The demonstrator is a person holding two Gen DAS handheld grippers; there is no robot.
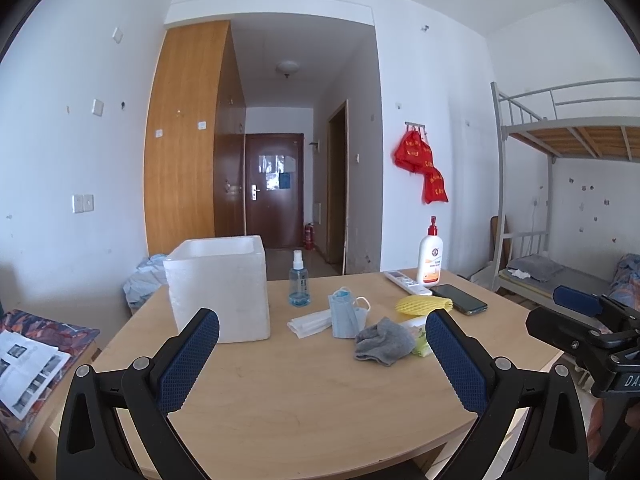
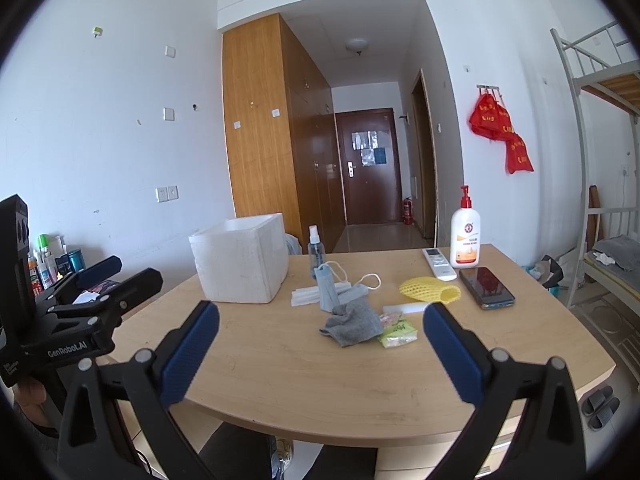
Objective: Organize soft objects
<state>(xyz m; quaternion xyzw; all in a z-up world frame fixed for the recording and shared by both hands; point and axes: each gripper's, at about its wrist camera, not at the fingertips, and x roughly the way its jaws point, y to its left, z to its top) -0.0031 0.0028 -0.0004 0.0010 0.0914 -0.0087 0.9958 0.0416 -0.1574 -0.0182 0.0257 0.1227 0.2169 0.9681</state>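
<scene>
While both grippers hang above the near edge of the table (image 2: 304, 392), neither one holds anything. The left gripper (image 1: 322, 350) has its blue fingers (image 1: 188, 356) spread wide, and the right gripper (image 2: 320, 346) is spread wide too, with bare table between the pads.

A little farther in, near the middle, lies a crumpled grey sock (image 2: 352, 324). Just right of it, touching it, is a small green packet (image 2: 398, 334). Past the sock, a blue mask (image 2: 329, 285) lies on a flat white pack (image 2: 306, 297), its ear loops spread to the right. Right of these sits a yellow foam net (image 2: 430, 290), and right of that a dark phone (image 2: 486, 288).

On the left side stands a white foam box (image 2: 242, 262), open at the top. Near its right side stands a small spray bottle (image 2: 316, 252). At the far right edge lie a white remote (image 2: 439, 264) and a tall pump bottle (image 2: 465, 236) with a red top.
</scene>
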